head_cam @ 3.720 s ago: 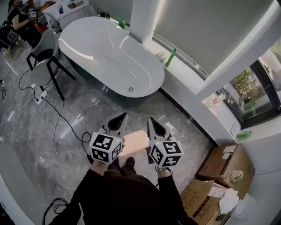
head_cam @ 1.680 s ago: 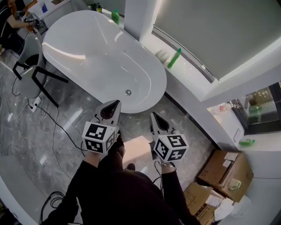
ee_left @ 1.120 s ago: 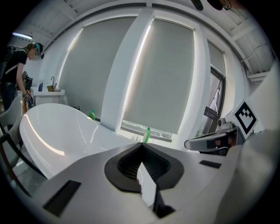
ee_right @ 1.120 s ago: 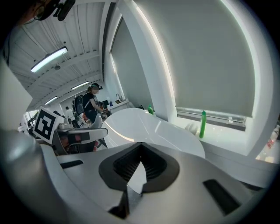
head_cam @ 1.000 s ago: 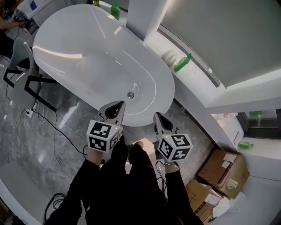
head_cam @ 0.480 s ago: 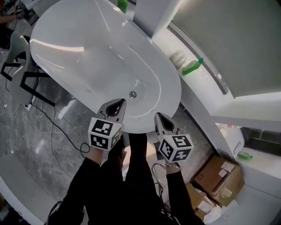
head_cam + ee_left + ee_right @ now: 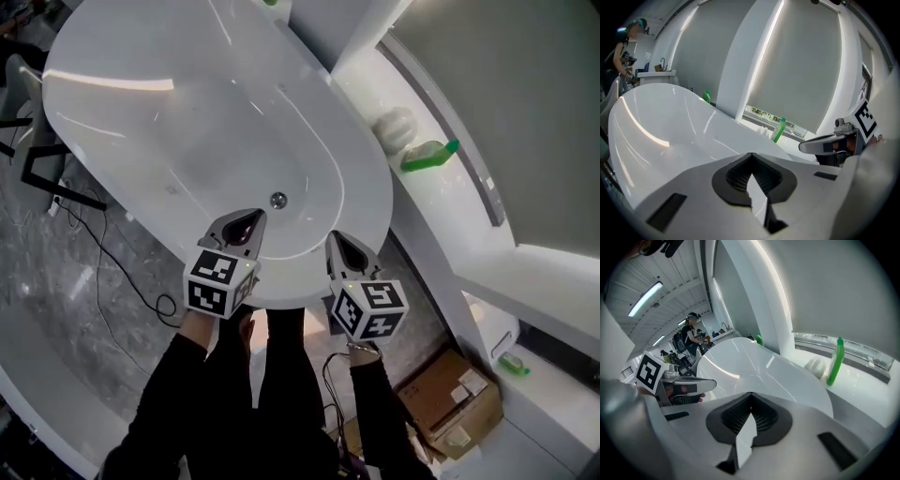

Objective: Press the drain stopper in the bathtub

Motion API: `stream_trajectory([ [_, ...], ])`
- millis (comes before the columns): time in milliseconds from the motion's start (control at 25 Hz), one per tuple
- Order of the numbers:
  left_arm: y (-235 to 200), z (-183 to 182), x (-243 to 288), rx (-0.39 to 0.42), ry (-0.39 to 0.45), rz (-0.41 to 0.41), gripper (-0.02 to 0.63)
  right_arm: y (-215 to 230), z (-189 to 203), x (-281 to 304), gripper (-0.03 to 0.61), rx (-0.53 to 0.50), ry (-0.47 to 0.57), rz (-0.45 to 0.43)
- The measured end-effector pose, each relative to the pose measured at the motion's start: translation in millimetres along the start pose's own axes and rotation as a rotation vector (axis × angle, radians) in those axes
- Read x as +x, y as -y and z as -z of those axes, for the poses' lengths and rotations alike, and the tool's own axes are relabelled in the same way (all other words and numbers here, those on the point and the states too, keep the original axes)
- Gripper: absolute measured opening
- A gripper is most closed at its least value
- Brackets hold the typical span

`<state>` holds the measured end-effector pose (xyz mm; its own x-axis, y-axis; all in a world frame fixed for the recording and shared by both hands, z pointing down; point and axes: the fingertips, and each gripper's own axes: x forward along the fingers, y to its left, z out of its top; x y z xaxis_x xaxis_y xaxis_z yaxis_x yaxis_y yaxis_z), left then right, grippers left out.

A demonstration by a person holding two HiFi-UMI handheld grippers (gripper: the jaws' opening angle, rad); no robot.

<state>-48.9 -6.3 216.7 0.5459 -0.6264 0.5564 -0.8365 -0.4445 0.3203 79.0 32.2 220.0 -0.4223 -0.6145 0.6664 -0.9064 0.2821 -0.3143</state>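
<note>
A grey marble floor (image 7: 56,281) and a white window ledge (image 7: 441,206) frame a white oval bathtub (image 7: 122,112), seen steeply from above. The drain stopper (image 7: 277,200), a small round metal disc, sits on the tub bottom near the end closest to the person. The left gripper (image 7: 248,221) hangs over the tub's near rim, just short of the stopper, jaws pressed together with nothing between them. The right gripper (image 7: 336,242) hovers beside it over the same rim, jaws likewise closed and empty. A green bottle (image 7: 427,155) stands on the ledge; a cardboard box (image 7: 450,412) sits on the floor at lower right.
</note>
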Motion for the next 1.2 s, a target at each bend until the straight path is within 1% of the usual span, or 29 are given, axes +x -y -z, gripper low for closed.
stream_trajectory([
  [280, -19, 32, 75, -0.064, -0.086, -0.056, 0.008, 46, 20, 65, 0.001, 0.024, -0.065, -0.040],
  [440, -36, 63, 110, -0.095, -0.146, -0.099, 0.008, 58, 35, 101, 0.002, 0.029, -0.106, -0.074],
  [560, -49, 84, 129, -0.134, -0.173, -0.146, 0.008, 65, 44, 123, 0.002, 0.020, -0.136, -0.105],
  [640, -54, 94, 139, -0.149, -0.187, -0.161, 0.008, 72, 51, 135, 0.002, 0.011, -0.154, -0.115],
  [800, -64, 109, 162, -0.140, -0.218, -0.167, 0.008, 86, 61, 165, 0.002, 0.016, -0.181, -0.122],
  [960, -71, 129, 187, -0.125, -0.254, -0.143, 0.008, 94, 75, 192, 0.002, 0.026, -0.202, -0.114],
  [1080, -82, 149, 209, -0.121, -0.266, -0.135, 0.008, 93, 90, 215, 0.002, -0.011, -0.235, -0.121],
  [1200, -94, 171, 229, -0.139, -0.281, -0.131, 0.008, 94, 108, 235, 0.002, -0.043, -0.269, -0.115],
])
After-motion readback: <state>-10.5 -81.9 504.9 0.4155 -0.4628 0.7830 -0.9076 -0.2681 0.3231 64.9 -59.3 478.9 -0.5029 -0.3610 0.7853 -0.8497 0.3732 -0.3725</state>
